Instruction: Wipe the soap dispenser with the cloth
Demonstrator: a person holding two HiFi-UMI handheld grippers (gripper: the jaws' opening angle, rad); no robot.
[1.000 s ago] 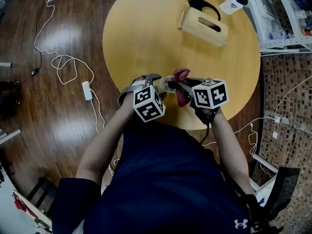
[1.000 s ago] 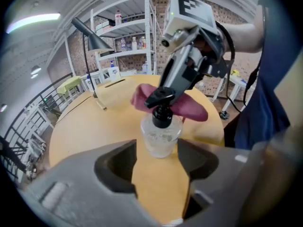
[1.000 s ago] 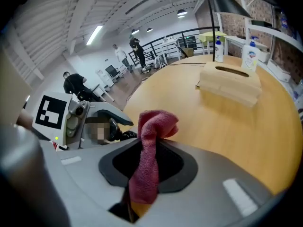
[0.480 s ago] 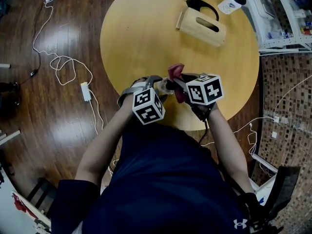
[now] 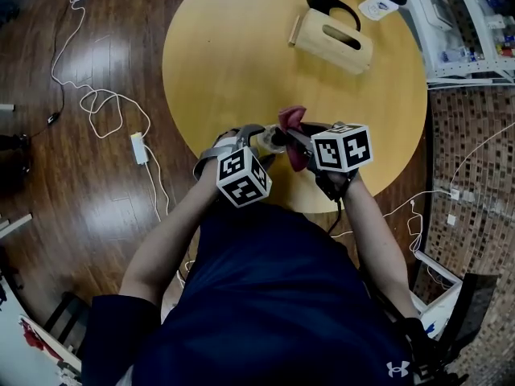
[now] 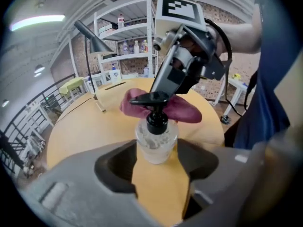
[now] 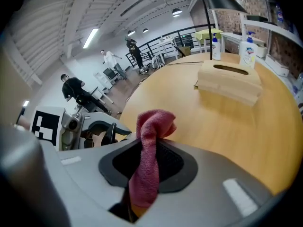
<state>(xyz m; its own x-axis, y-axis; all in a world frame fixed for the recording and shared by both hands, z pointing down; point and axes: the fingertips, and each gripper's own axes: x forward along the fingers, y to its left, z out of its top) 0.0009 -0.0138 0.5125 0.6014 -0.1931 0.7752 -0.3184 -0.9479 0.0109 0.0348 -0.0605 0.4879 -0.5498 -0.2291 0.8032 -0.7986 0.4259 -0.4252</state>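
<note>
A large loft-like lab or studio is suggested: shelves stocked with bottles, a railing, strip lights, cables left on the floor.

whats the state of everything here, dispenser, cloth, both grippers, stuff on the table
soap dispenser, upright, pump on top, clamped between the left gripper's jaws
cloth, bunched, pinched in the right gripper's jaws, its free end up by the pump head
left gripper, shut on the soap dispenser
right gripper, shut on the cloth
wooden box, resting on the table, slot up, far from both grippers
</note>
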